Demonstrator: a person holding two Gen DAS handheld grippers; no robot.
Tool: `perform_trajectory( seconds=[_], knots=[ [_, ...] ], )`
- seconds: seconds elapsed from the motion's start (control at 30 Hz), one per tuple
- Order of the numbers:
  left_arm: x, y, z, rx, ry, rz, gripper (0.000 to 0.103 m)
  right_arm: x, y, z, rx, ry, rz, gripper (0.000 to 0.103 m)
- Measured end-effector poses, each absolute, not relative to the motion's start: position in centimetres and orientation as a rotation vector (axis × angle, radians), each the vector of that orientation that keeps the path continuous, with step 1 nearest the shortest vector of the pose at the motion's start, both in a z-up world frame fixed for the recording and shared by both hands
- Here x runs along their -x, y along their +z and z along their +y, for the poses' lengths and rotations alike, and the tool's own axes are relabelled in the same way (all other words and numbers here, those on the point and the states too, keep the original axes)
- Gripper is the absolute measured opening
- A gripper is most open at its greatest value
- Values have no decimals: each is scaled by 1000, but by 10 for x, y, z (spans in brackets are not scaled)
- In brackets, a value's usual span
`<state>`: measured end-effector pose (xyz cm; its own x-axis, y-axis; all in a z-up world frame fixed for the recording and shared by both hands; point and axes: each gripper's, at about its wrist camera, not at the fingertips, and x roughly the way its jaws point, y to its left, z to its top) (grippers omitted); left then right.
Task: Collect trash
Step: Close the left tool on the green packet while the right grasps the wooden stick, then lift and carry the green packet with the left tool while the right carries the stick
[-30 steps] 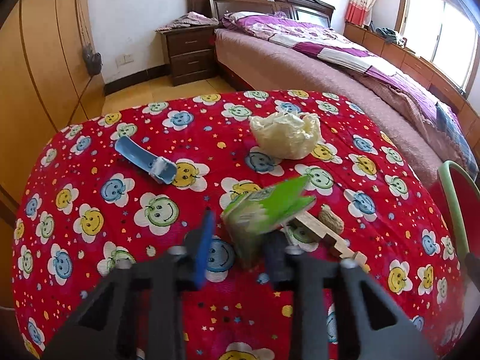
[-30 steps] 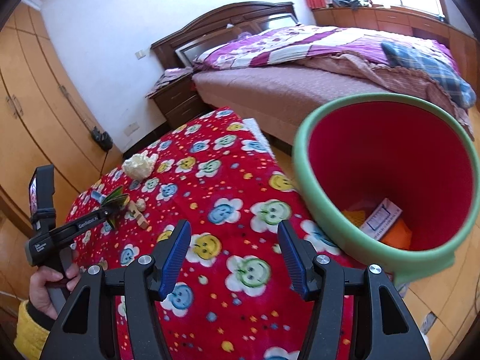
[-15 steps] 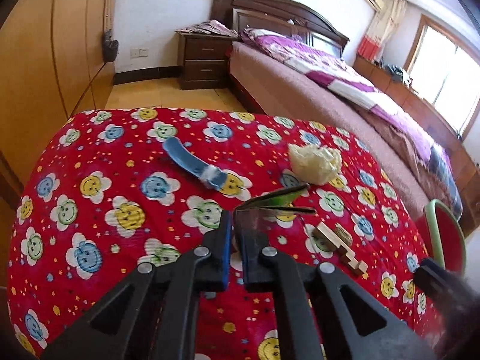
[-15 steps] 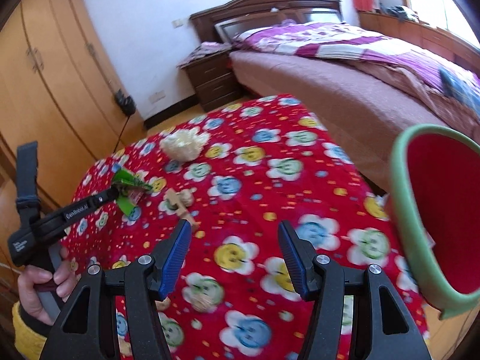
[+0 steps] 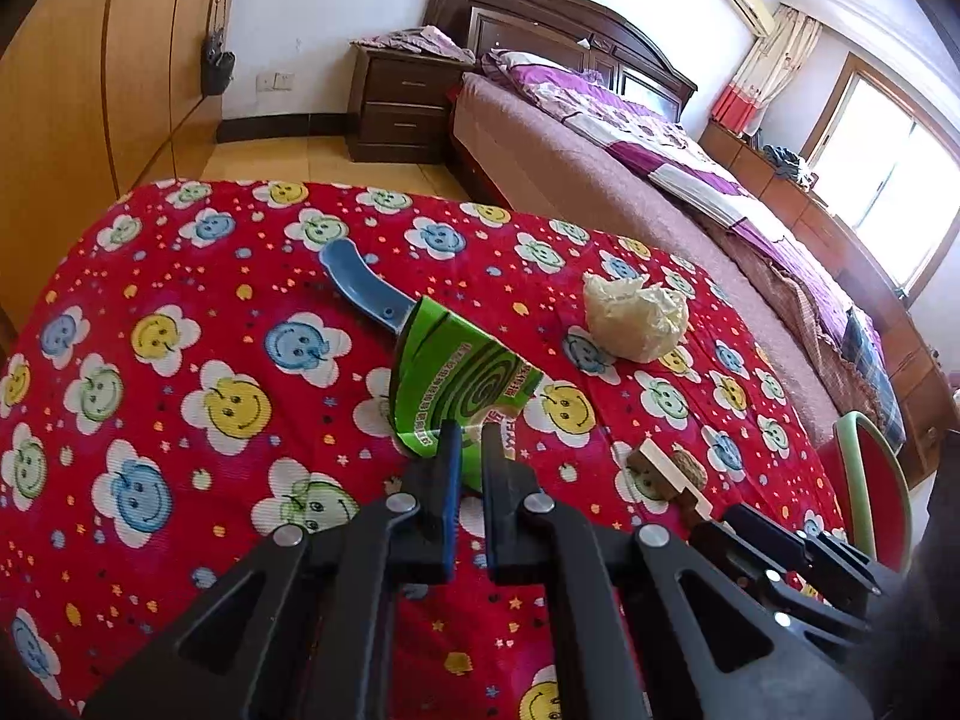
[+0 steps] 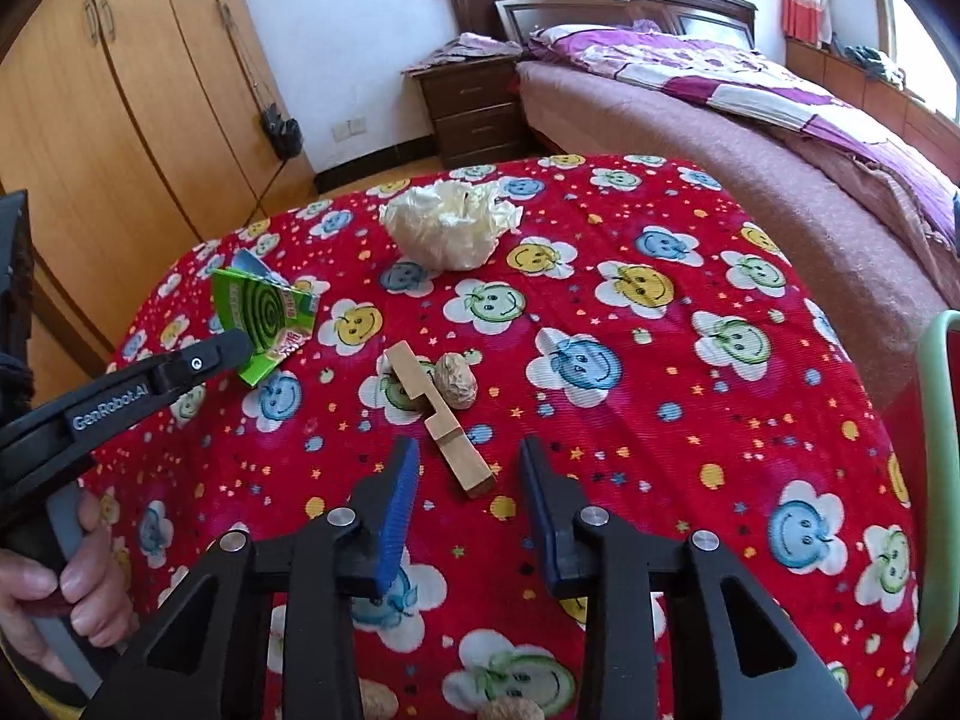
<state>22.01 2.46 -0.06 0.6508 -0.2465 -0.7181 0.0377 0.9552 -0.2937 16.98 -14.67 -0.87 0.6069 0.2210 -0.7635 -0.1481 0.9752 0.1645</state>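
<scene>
My left gripper [image 5: 471, 441] is shut on a flattened green mosquito-coil box [image 5: 456, 372], which stands up from the red smiley tablecloth [image 5: 180, 420]. The right wrist view shows the same box [image 6: 264, 306] in the left gripper [image 6: 240, 348], which a hand holds. My right gripper [image 6: 471, 450] points down at the cloth and its jaws are closing. The near end of a notched wooden piece [image 6: 447, 426] lies between them, with a gap at each pad. A brown nut [image 6: 456, 381] rests against that piece. A crumpled pale plastic bag [image 6: 447, 228] sits farther back.
A blue scoop [image 5: 360, 288] lies behind the green box. A green bin with a red inside [image 5: 864, 480] stands off the table's right edge. Two more nuts [image 6: 510, 708] lie under the right gripper. A bed [image 6: 750, 120], nightstand [image 6: 474, 108] and wardrobe [image 6: 120, 120] ring the table.
The left gripper shut on the green box, then rolled, turning its printed face into view. The right gripper swung from the bin to over the wooden piece, and its jaws narrowed.
</scene>
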Motion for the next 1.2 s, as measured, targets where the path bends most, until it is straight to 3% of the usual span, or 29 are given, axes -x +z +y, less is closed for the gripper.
perform_trajectory(
  seconds=[0.2,0.3,0.67,0.73,0.8,0.87,1.2],
  knots=[
    [-221,-4,20,266,-178,851,4,-169,-10,-150,-94,218,895,10],
    [-220,-5,15,262,-204,845,0,-164,-9,-154,-124,226,895,10],
    [-208,17,20,265,-218,772,1,-132,11,-185,-278,199,830,10],
    [-210,19,23,248,-185,772,11,-126,15,-192,-304,195,819,10],
    [-214,21,25,226,-150,783,47,-121,17,-198,-324,193,809,10],
    [-218,21,26,206,-119,795,62,-117,19,-205,-342,188,801,10],
    [-254,-6,2,80,-120,979,63,-105,16,-228,-417,185,782,10]
  ],
)
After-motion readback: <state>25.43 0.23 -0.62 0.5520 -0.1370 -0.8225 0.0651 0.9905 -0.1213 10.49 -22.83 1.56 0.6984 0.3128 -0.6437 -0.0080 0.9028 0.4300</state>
